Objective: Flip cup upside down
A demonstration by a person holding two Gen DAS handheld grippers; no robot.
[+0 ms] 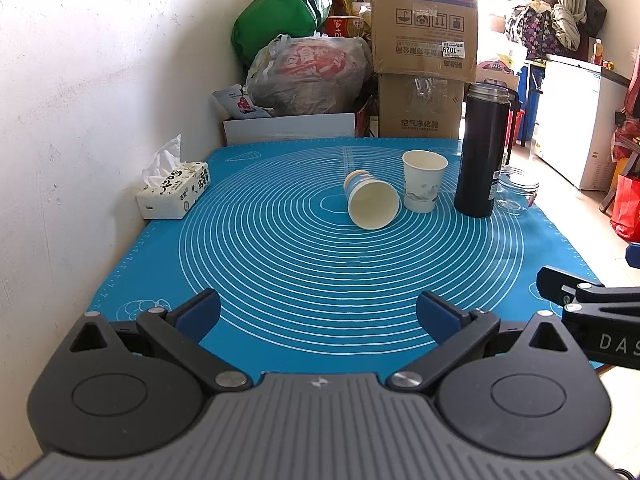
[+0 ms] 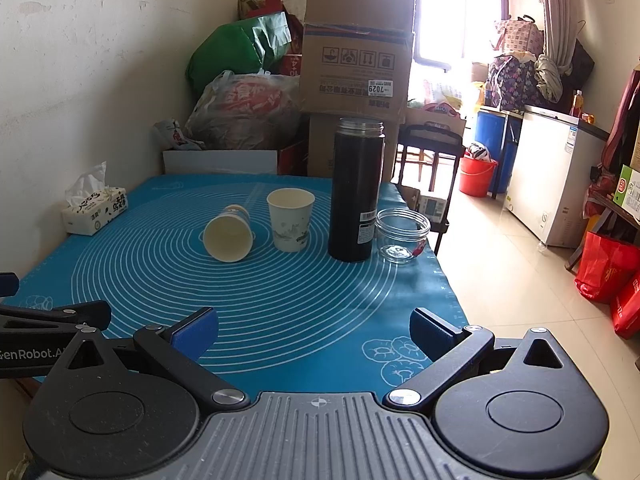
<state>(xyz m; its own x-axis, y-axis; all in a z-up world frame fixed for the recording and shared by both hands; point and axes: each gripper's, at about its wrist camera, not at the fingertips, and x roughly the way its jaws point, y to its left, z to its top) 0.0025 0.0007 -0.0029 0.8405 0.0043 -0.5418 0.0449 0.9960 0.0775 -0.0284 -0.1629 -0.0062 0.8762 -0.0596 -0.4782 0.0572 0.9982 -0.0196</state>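
Note:
A paper cup (image 1: pixel 372 199) lies on its side near the middle of the blue mat (image 1: pixel 280 264), mouth facing me; it also shows in the right wrist view (image 2: pixel 229 233). A second paper cup (image 1: pixel 423 180) stands upright just right of it, seen too in the right wrist view (image 2: pixel 290 219). My left gripper (image 1: pixel 318 314) is open and empty, well short of the cups at the mat's near edge. My right gripper (image 2: pixel 314 330) is open and empty, also at the near edge, right of the left one.
A tall black flask (image 2: pixel 356 190) stands right of the upright cup, with a glass jar (image 2: pixel 401 234) beside it near the mat's right edge. A tissue box (image 1: pixel 173 191) sits at the left by the wall. Boxes and bags are piled behind the table.

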